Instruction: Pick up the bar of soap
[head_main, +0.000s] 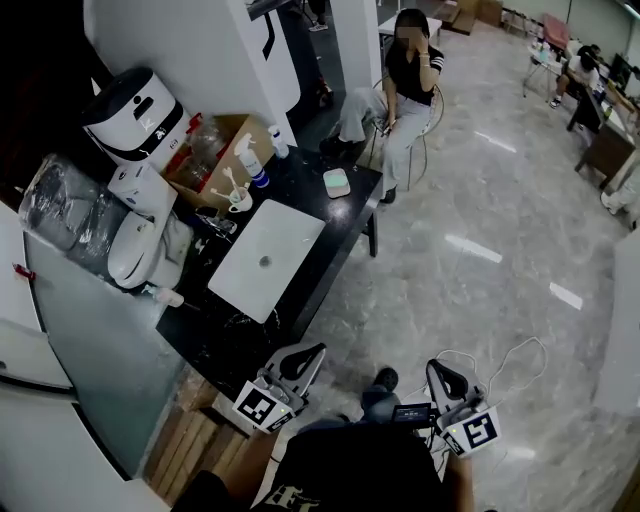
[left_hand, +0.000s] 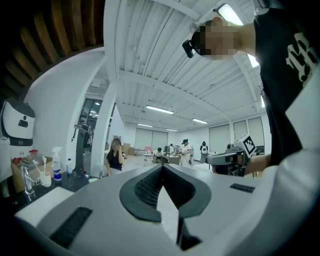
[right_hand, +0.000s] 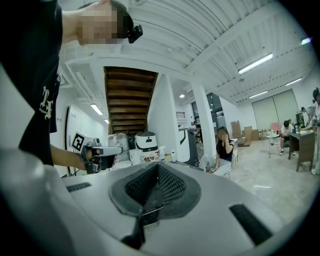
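Note:
The bar of soap (head_main: 337, 182), pale and rounded, lies at the far right end of the black table (head_main: 300, 290) in the head view. My left gripper (head_main: 305, 352) is level at the table's near corner, far short of the soap, jaws shut and empty. My right gripper (head_main: 440, 370) hovers over the floor to the right of the table, also shut with nothing in it. In the left gripper view the left gripper (left_hand: 161, 170) shows its dark pads meeting, and the right gripper (left_hand: 235, 157) is off to the side. In the right gripper view the right gripper (right_hand: 156, 167) has its jaws together.
On the table lie a closed white laptop (head_main: 265, 258), a spray bottle (head_main: 252, 160) and a cardboard box (head_main: 215, 150) of items. A white machine (head_main: 135, 115) stands at the far left. A person (head_main: 405, 85) sits on a chair beyond the table. A white cable (head_main: 500, 365) lies on the floor.

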